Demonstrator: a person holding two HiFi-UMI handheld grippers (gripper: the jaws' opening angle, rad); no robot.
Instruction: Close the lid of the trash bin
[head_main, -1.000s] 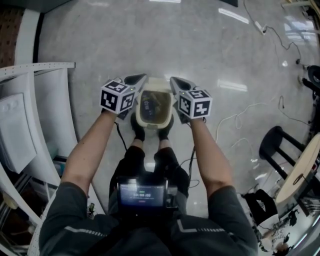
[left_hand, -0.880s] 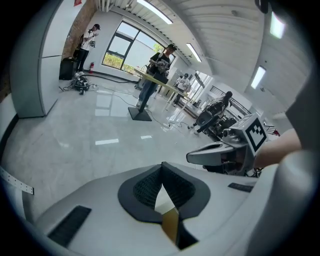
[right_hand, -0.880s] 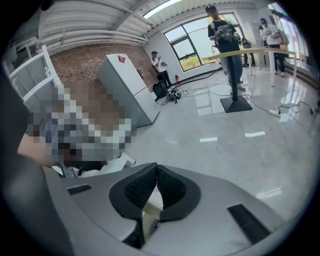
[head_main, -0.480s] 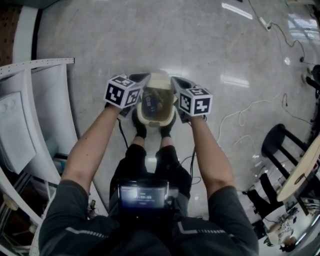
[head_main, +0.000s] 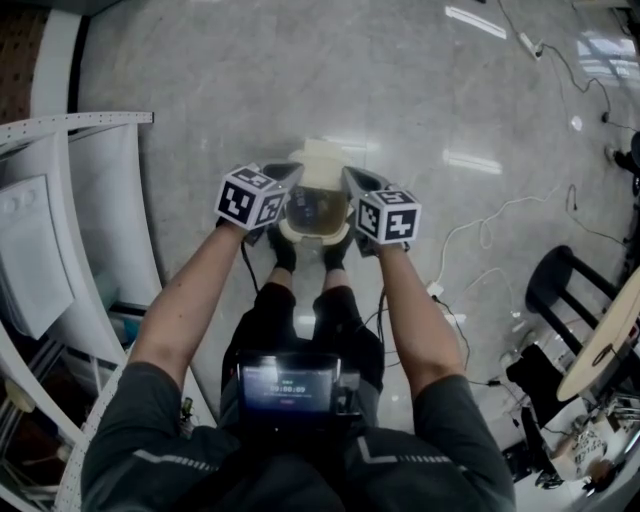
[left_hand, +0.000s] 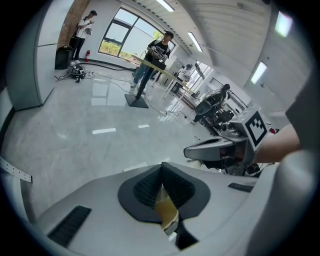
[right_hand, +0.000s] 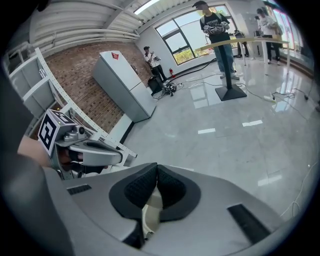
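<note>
A cream trash bin (head_main: 318, 232) stands on the floor just ahead of the person's feet, its dark inside showing. Its pale lid (head_main: 325, 156) stands up at the far side. My left gripper (head_main: 287, 173) lies along the bin's left side and my right gripper (head_main: 350, 178) along its right side, both tips near the lid. In the left gripper view the black pads (left_hand: 150, 185) meet, with a cream piece of the bin (left_hand: 167, 212) showing below them. The right gripper view shows the same: pads (right_hand: 167, 187) together over a cream edge (right_hand: 150, 216).
A white shelf frame (head_main: 95, 200) stands at the left. Cables (head_main: 500, 225) trail over the glossy floor at the right, near a black stool (head_main: 560, 290) and a round table (head_main: 610, 335). People stand at a tall table (right_hand: 235, 45) by the windows.
Both grippers have moved forward along the bin's sides and closer together near the lid. The head view has drawn back a little, so the bin looks smaller.
</note>
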